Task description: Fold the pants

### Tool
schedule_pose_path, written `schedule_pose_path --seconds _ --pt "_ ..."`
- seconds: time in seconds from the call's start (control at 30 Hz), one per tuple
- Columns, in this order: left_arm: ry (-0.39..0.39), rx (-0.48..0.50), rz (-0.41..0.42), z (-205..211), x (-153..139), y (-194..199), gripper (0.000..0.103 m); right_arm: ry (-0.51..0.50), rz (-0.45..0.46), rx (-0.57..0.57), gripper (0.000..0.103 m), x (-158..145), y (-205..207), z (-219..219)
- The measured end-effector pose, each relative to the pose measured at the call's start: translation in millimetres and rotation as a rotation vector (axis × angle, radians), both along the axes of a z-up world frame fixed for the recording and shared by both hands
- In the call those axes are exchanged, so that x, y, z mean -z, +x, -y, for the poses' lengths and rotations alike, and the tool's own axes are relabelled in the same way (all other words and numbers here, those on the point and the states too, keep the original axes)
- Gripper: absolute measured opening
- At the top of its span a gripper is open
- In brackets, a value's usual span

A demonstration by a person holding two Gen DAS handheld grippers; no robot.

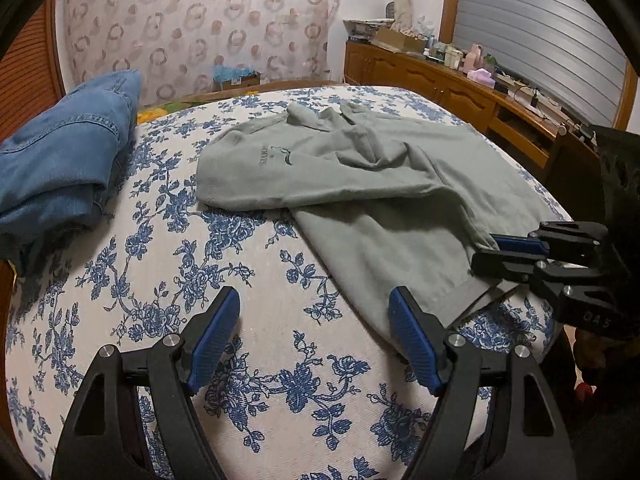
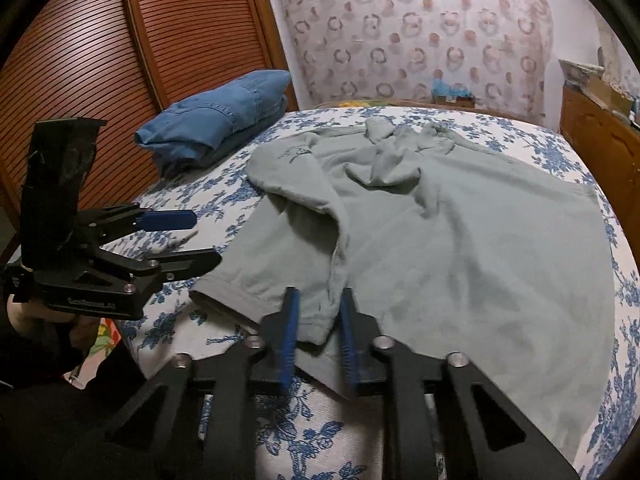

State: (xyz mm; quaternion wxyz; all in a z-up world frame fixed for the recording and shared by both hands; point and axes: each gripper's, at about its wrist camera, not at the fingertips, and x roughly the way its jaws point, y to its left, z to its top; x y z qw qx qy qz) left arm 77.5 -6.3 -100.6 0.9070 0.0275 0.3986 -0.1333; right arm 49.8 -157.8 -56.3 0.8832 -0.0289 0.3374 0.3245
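Observation:
Grey-green pants (image 1: 360,176) lie spread on the flowered bedspread (image 1: 224,264), waist end far, legs toward me, with a small dark logo. They also fill the right wrist view (image 2: 460,240). My left gripper (image 1: 314,312) is open and empty, just left of the near leg hem. It shows at the left of the right wrist view (image 2: 206,238). My right gripper (image 2: 318,312) has its jaws narrowly apart around the cuff of one leg (image 2: 316,320); in the left wrist view its fingers (image 1: 516,245) sit at that cuff.
Folded blue jeans (image 1: 60,168) lie stacked at the bed's far left, also in the right wrist view (image 2: 216,120). A wooden slatted wardrobe (image 2: 100,60) stands on the left. A cluttered wooden sideboard (image 1: 460,80) runs along the right wall.

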Motion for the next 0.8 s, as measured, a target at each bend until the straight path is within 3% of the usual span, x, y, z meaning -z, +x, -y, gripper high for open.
schedule_pose_path --seconds 0.17,0.47,0.8 --pt "-0.002 0.013 0.017 3.2 -6.1 -1.7 0.078 0.042 0.048 0.011 0.007 -9.6 -6.9 -2.1" --pt "0.007 0.083 0.064 30.1 -28.1 10.5 0.078 0.064 0.16 0.059 0.006 -36.4 -26.3 24.0" --pt "0.018 0.137 0.074 53.1 -32.3 15.6 0.078 0.066 0.212 0.133 0.006 -45.7 -50.8 50.1"
